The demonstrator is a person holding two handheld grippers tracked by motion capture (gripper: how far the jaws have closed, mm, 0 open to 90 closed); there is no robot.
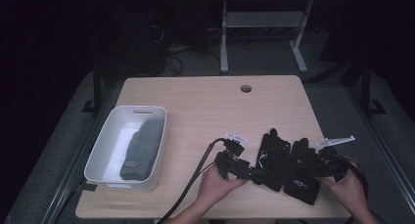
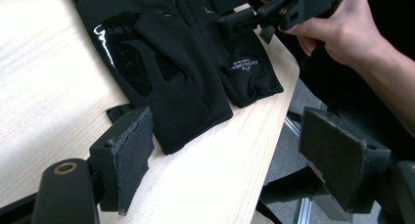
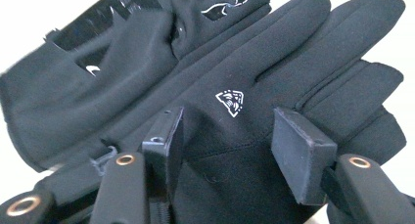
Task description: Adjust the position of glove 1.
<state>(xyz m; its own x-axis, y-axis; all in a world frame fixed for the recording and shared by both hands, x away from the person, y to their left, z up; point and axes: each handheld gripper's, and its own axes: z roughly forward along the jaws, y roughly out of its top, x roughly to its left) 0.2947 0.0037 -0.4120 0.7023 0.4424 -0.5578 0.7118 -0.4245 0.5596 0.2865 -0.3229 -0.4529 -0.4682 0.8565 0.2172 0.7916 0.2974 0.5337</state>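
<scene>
White rectangular plastic bin (image 1: 108, 138) sits at the left of the light wood surface (image 1: 205, 106). Folded grey knit cloth (image 1: 142, 149) lies inside it. Round grommet hole (image 1: 246, 88) near the far edge.

Both gloves (image 1: 286, 163) are looking like matt black stretchy cloth with glossy printed patches; the surface (image 1: 205, 106) is showing pale smooth wood grain, and the tub (image 1: 105, 150) is looking like shiny white plastic.

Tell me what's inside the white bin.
A folded grey knit item with a small label lies along the right side of the white bin. The bin floor to its left is bare; anything beneath the knit is hidden.
</scene>
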